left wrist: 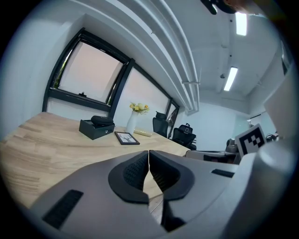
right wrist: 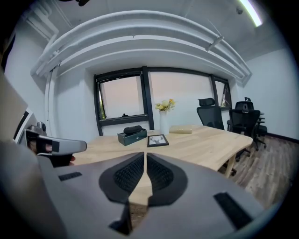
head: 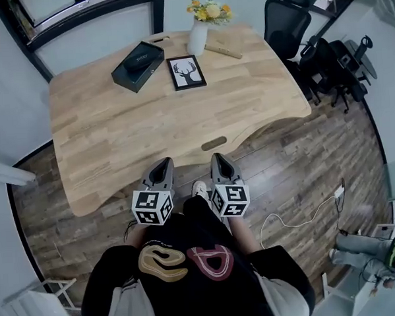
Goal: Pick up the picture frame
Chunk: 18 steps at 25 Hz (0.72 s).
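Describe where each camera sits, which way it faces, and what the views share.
Head view: on the head, facing steeply down at table, left gripper, right gripper, torso.
Left gripper view: on that gripper, along its shut jaws over the table.
Right gripper view: likewise, toward the window; left gripper at left.
All share picture frame, black box, vase.

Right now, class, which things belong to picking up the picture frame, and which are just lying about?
For the job: picture frame, left gripper, right gripper (both shut, empty).
Lying about: black box, vase of flowers, wooden block, office chairs.
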Available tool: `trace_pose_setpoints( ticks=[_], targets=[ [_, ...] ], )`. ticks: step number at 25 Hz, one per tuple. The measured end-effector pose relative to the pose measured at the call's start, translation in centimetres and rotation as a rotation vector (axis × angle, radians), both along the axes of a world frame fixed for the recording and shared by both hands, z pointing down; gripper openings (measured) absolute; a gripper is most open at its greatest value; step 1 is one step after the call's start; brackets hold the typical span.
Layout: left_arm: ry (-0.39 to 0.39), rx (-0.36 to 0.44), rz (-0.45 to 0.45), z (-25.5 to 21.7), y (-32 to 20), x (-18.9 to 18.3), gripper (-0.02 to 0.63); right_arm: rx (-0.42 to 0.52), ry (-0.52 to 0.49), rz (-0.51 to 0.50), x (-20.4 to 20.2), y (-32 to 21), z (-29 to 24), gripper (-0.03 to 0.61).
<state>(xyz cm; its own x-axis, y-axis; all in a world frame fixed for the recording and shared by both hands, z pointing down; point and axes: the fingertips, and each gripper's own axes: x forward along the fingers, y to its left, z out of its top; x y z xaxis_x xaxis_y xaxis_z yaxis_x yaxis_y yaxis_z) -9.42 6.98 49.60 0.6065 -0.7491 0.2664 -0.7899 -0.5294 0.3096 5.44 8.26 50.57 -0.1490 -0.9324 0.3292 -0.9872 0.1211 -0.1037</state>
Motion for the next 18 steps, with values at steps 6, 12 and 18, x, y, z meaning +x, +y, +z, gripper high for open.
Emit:
trace_pose_setpoints(
  ticks=[6, 12, 18],
  targets=[
    [-0.024, -0.014, -0.113, 0.1, -4.9, 3.4, 0.018, 0.001, -0.013, -0.067, 4.5, -5.6, -0.1, 0.015],
    [-0.014, -0.012, -0.163, -0.4, -8.5, 7.9, 0.018, 0.003, -0.038, -0.133, 8.6, -10.0, -0.4, 0.014],
    [-0.029, -0.044, -0.181, 0.4, -10.1, 11.5, 0.018, -0.017, -0.050, -0.184, 11.1, -12.8, 0.1, 0.014]
  ],
)
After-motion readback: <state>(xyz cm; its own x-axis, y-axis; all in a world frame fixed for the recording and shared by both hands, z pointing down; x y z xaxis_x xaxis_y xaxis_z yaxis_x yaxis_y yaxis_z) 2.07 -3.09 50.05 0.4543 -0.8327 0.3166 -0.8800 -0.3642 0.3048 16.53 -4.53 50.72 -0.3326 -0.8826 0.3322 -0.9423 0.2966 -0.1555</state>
